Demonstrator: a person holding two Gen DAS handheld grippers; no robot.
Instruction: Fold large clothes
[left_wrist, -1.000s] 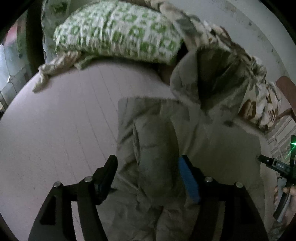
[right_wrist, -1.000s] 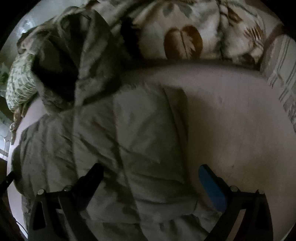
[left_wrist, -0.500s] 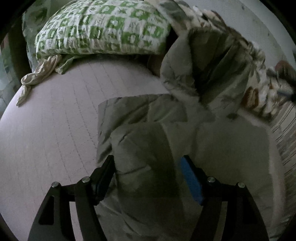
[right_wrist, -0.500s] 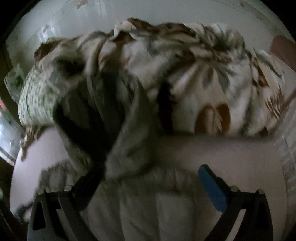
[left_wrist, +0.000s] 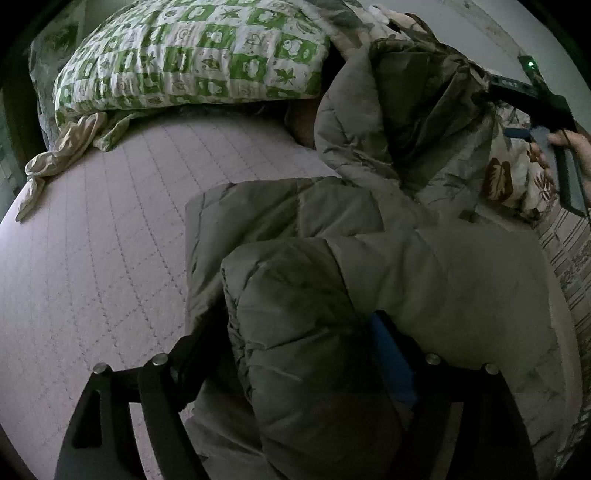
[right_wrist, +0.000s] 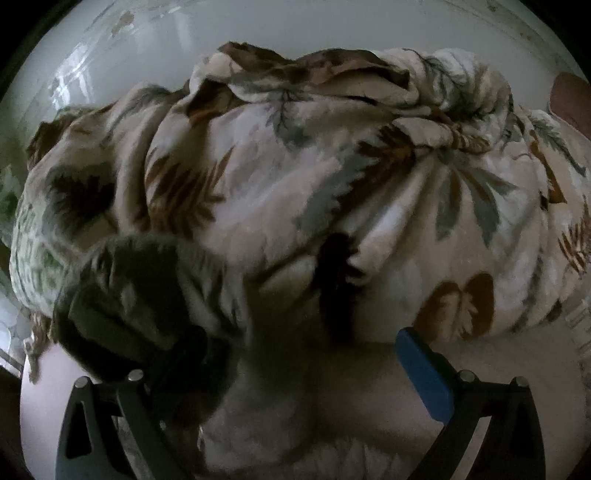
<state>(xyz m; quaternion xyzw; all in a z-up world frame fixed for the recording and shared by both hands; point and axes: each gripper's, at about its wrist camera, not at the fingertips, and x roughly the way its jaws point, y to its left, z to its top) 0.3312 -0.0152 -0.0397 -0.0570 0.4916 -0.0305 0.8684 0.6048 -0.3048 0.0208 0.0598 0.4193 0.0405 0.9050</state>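
A grey-olive puffer jacket (left_wrist: 424, 266) lies on the pink quilted mattress (left_wrist: 92, 258), its sleeve (left_wrist: 295, 295) folded over the body. My left gripper (left_wrist: 295, 343) straddles that sleeve. Its jaws are opening, and the puffy sleeve fills the gap between them and bulges over the fingertips. The hood (left_wrist: 406, 110) stands up at the far end against a leaf-print blanket (right_wrist: 332, 184). My right gripper (right_wrist: 299, 362) is open wide at the hood (right_wrist: 140, 295), which is blurred beside its black finger (right_wrist: 177, 358). The right gripper (left_wrist: 506, 110) also shows in the left wrist view, held by a hand (left_wrist: 569, 144).
A green-and-white patterned pillow (left_wrist: 192, 59) lies at the head of the mattress, with a crumpled cream cloth (left_wrist: 62, 147) beside it. The blanket is heaped against a pale wall (right_wrist: 147, 44). Striped bedding (left_wrist: 569, 266) runs along the right edge.
My right gripper swung from above the jacket body up to the hood and blanket. My left gripper sank closer onto the sleeve and its jaws widened.
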